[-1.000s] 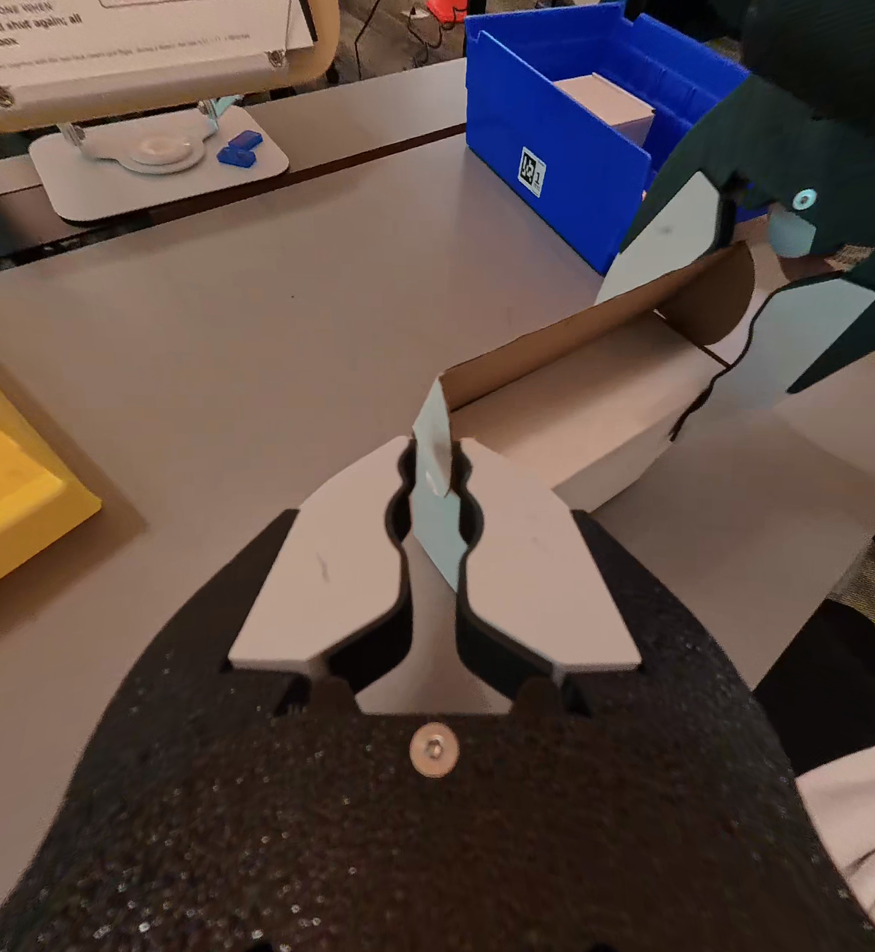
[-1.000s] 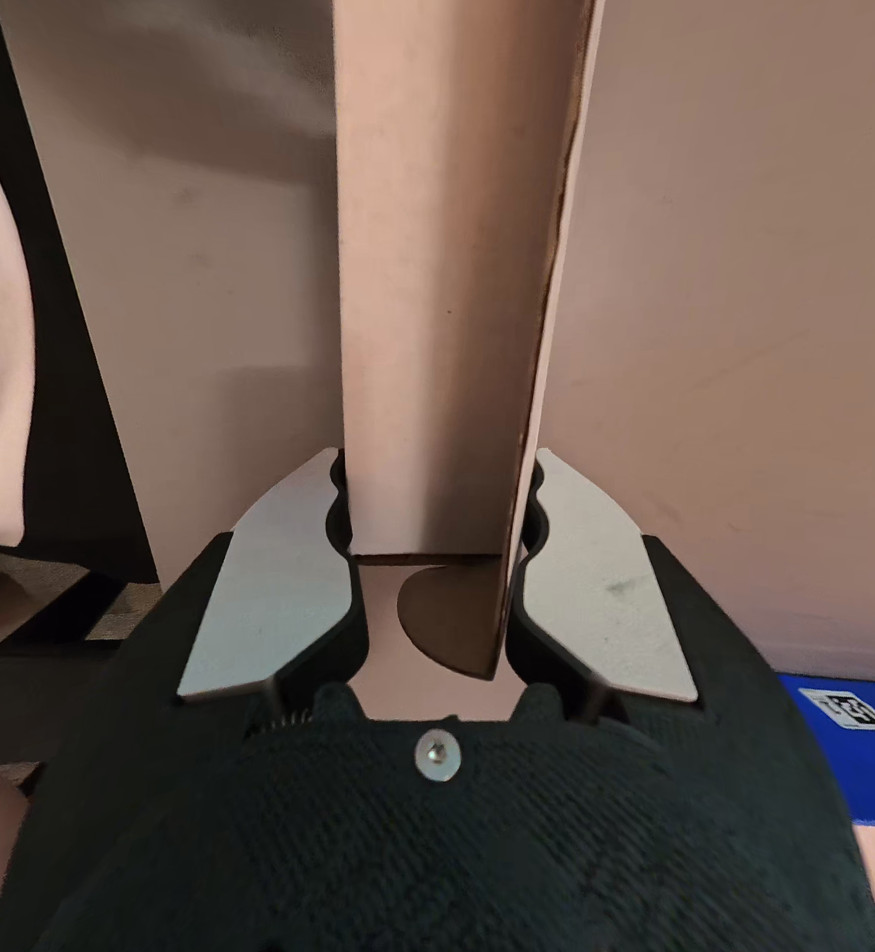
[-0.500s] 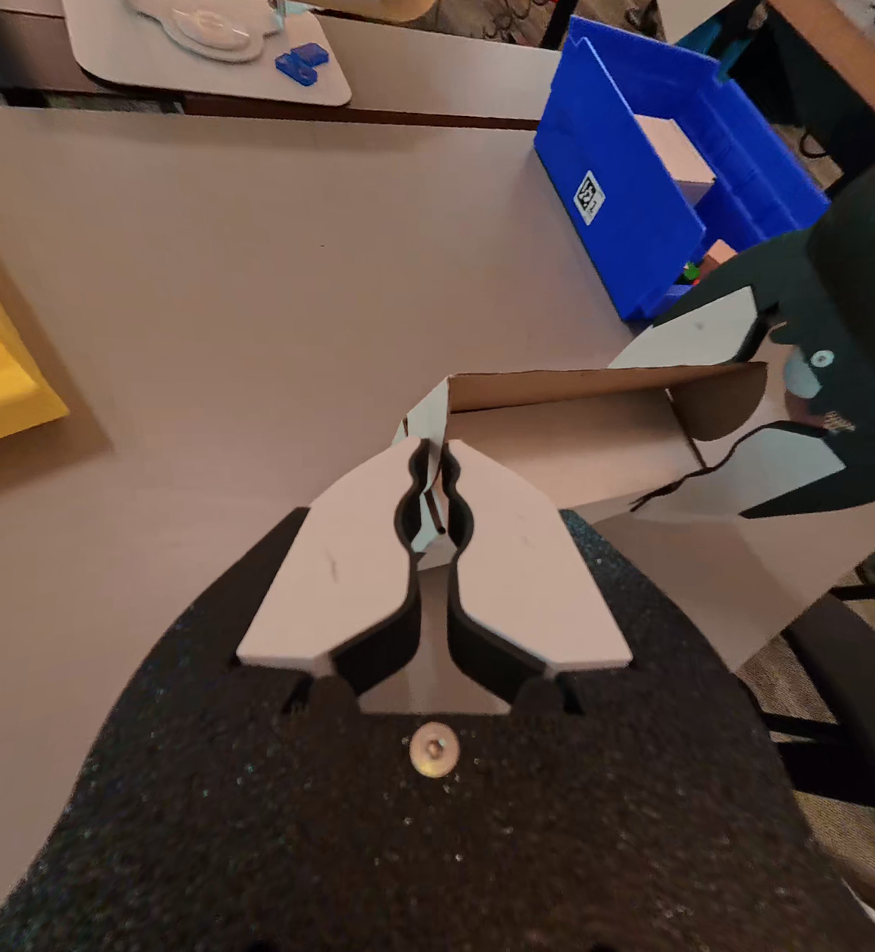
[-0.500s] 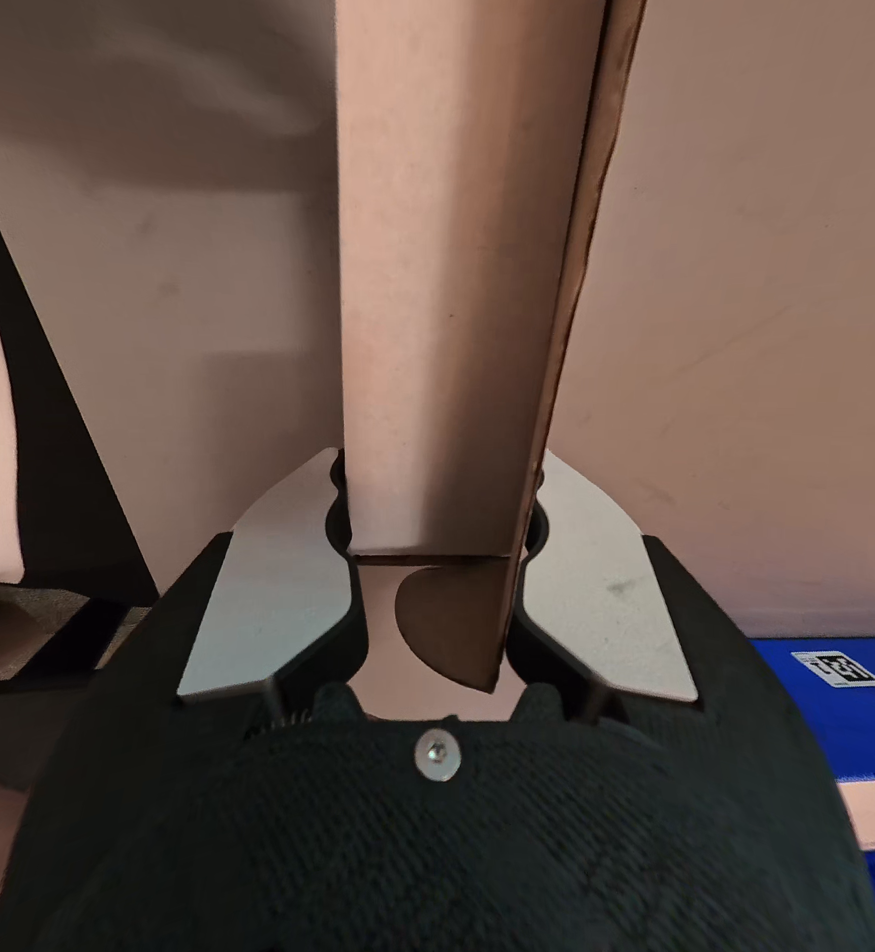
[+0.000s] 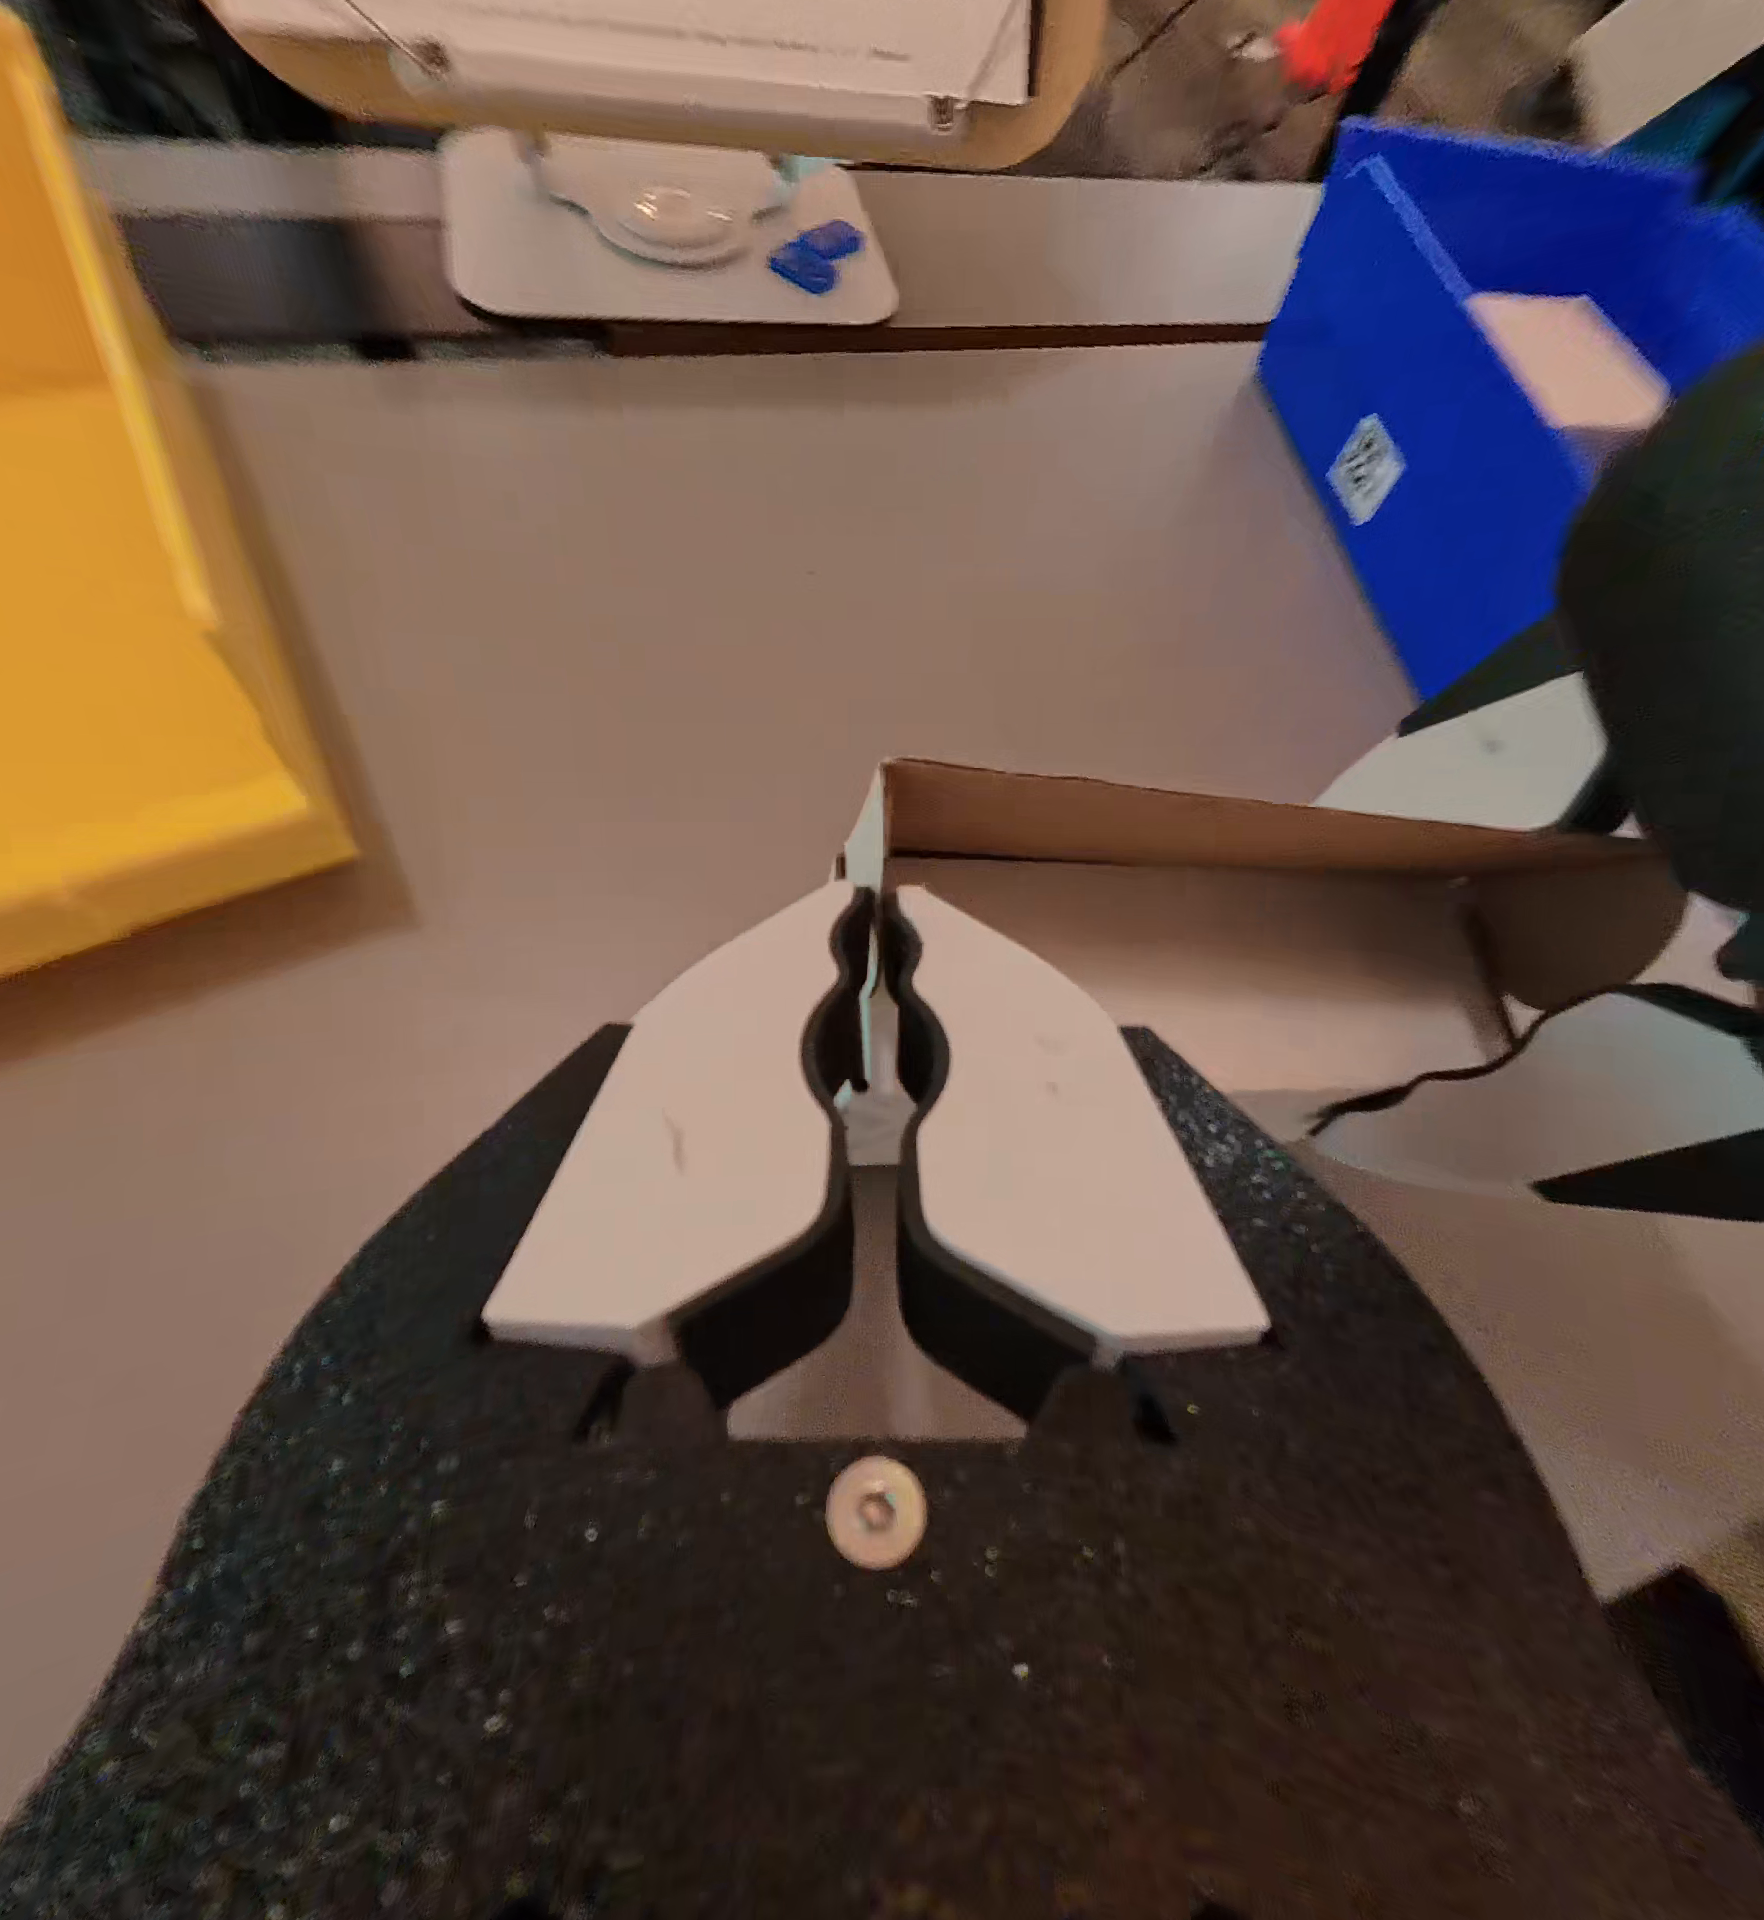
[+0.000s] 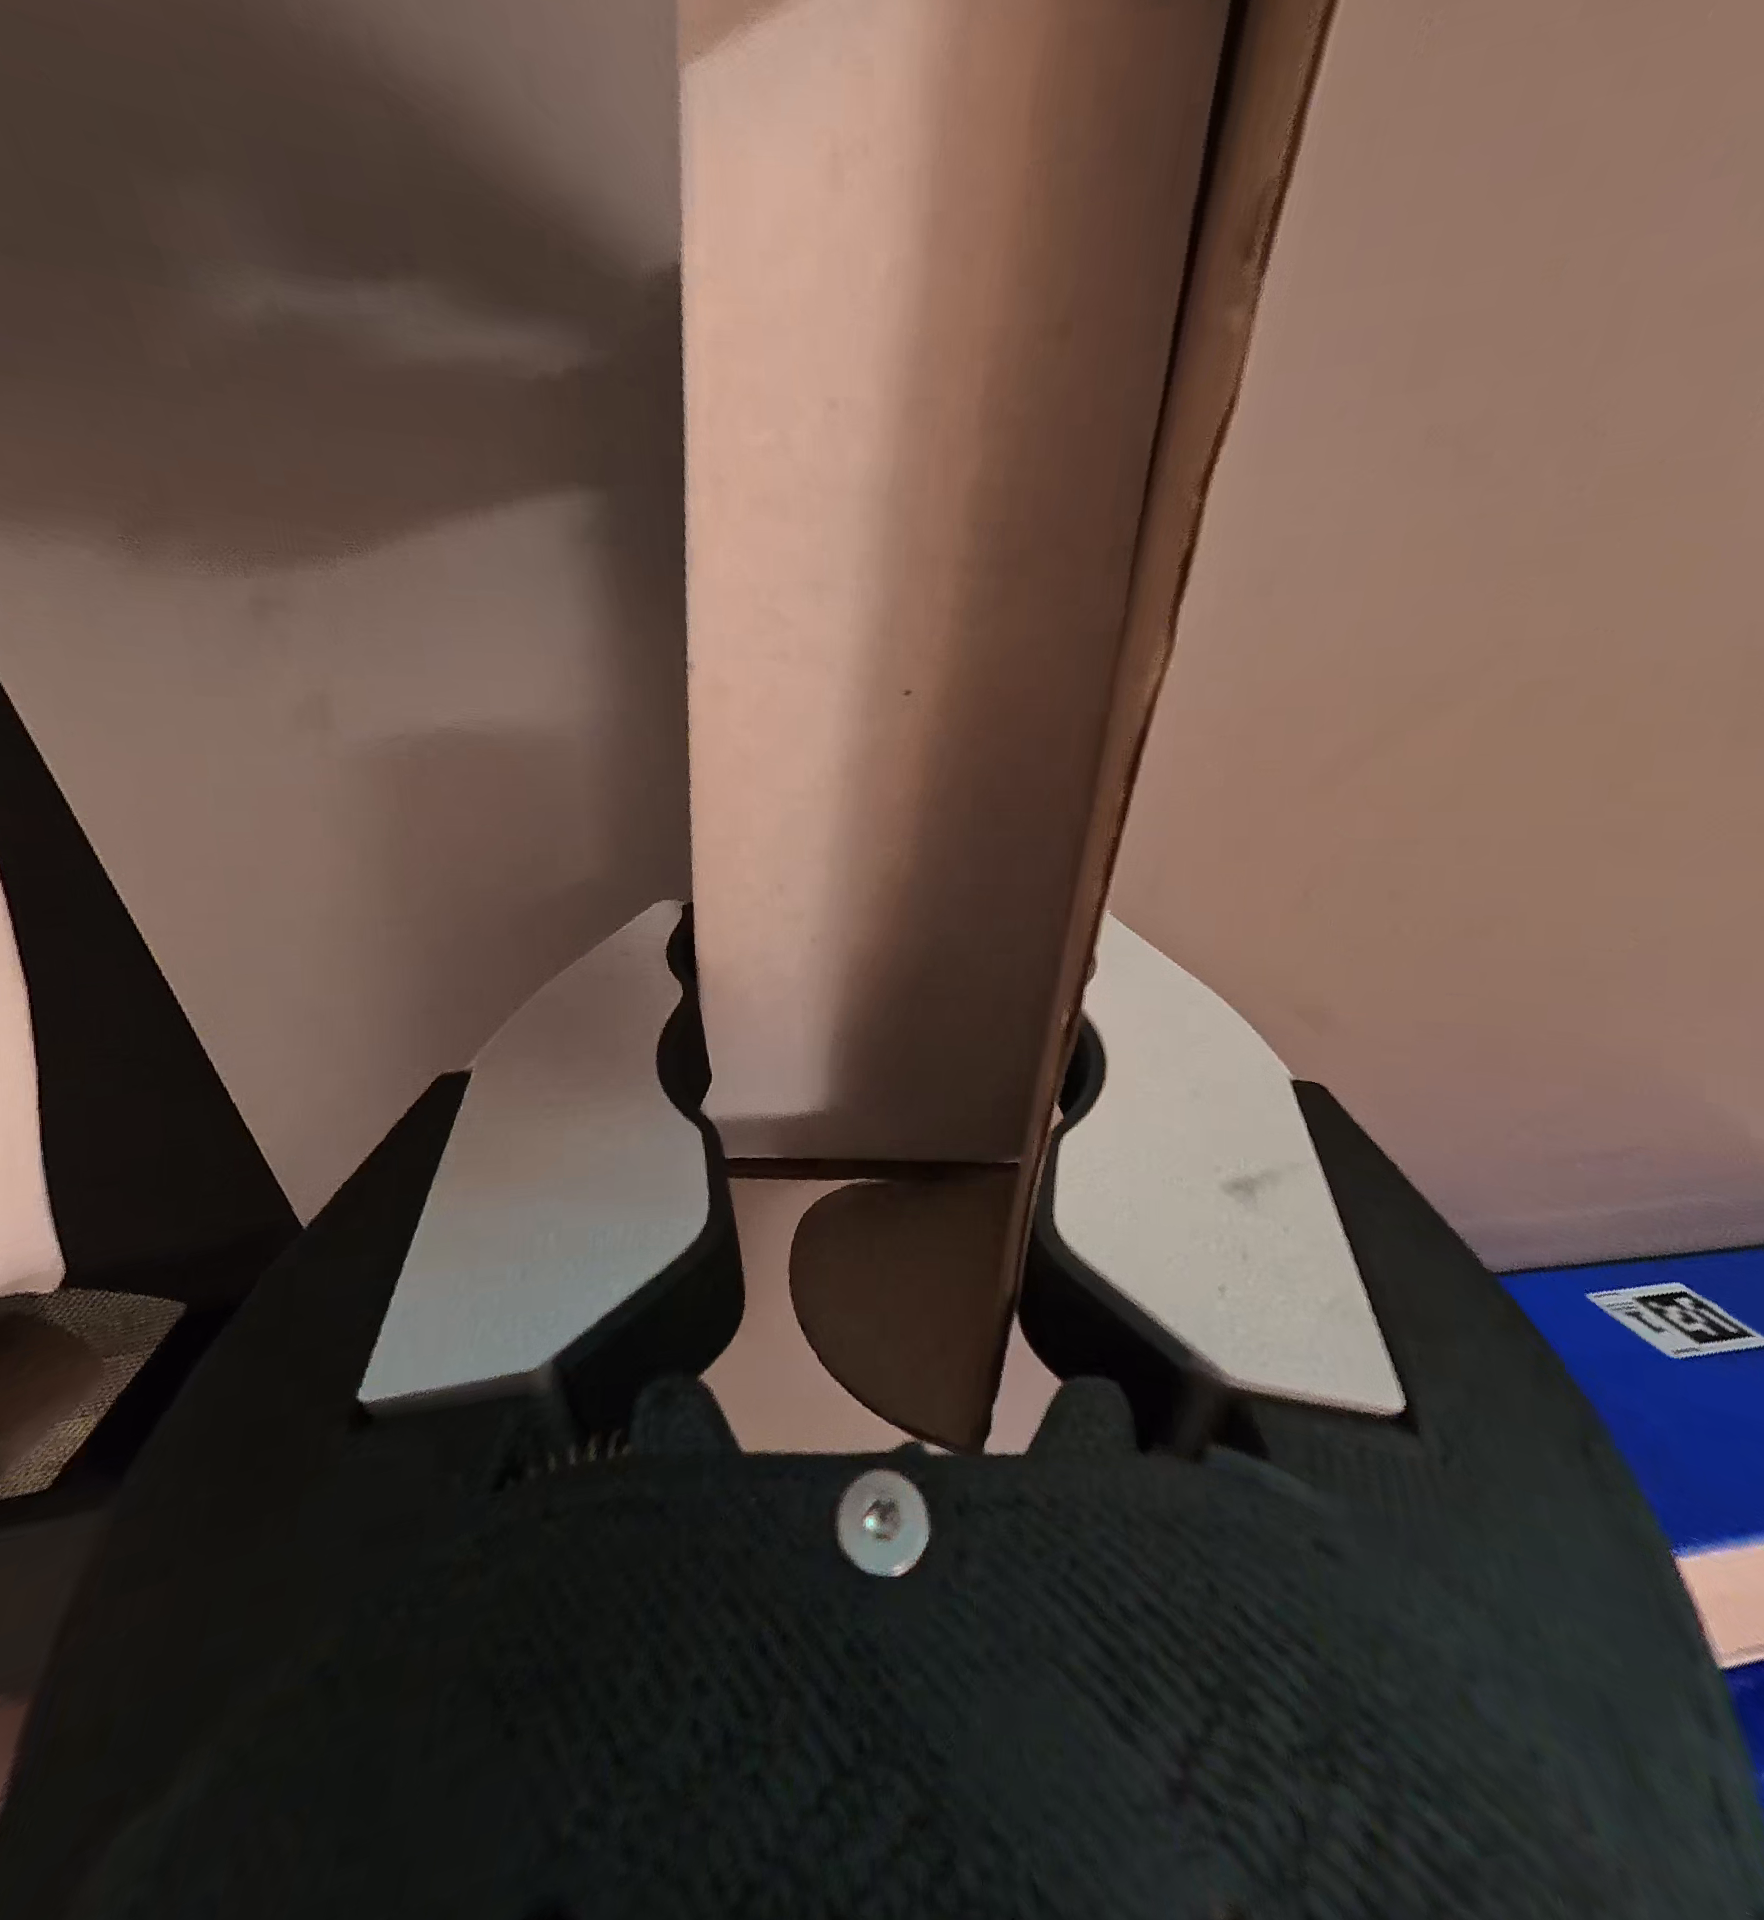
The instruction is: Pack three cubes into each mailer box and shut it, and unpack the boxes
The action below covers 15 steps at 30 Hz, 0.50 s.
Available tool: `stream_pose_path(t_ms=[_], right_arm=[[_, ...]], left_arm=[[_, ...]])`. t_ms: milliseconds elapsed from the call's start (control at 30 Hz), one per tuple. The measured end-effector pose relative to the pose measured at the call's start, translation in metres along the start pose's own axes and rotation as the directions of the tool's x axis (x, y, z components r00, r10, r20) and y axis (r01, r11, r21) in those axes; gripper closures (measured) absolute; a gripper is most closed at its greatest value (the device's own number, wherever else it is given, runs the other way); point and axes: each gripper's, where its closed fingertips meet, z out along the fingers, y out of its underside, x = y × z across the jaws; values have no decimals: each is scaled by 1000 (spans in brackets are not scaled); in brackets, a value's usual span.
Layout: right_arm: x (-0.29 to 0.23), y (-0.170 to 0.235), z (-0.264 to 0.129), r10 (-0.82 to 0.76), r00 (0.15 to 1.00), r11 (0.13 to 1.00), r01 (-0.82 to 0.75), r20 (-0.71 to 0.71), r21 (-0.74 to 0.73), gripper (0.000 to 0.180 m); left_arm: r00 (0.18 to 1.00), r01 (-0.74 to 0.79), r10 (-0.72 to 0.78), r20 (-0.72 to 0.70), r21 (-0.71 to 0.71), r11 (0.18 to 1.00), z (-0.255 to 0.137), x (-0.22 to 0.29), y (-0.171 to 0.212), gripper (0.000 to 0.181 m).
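Observation:
A mailer box [image 5: 1169, 935], white outside and brown inside, is held between both grippers over the table's near right part. My left gripper [image 5: 873, 935] is shut on a thin white flap at the box's left end. My right gripper [image 5: 1319, 966] clamps the box's right end. In the right wrist view the right gripper [image 6: 888, 935] has its fingers on both sides of the box [image 6: 909, 520], with a rounded brown flap [image 6: 909, 1299] between them. A brown inner strip shows along the box's far edge. No cubes are in view.
A blue bin [image 5: 1429, 468] stands at the far right with a white box [image 5: 1564, 364] in it; the bin also shows in the right wrist view [image 6: 1636, 1403]. A yellow bin [image 5: 78, 520] is at the left. A sheet stand [image 5: 670, 208] stands behind the grey table [image 5: 649, 623]. Spacing between my two grippers at the tips: around 12 cm.
Both grippers kept their hold while the box swung, its long edge now running level across the left view. The left view turned toward the yellow bin and the stand.

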Motion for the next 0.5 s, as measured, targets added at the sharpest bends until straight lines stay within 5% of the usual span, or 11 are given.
stream_pose_path(t_ms=[100,267,500], right_arm=[[2,3,0,18,1000,998,-18,12,-64,114],[4,0,2,15,1000,998,-14,23,-63,114],[3,-8,4,-16,1000,1000,16,14,7,114]], left_arm=[[1000,-1,1,-13,-7,1000,-1,3,-3,180],[948,259,-264,-178,-49,965,0,2,-4,178],[999,10,-8,-36,48,999,0,-9,10,179]])
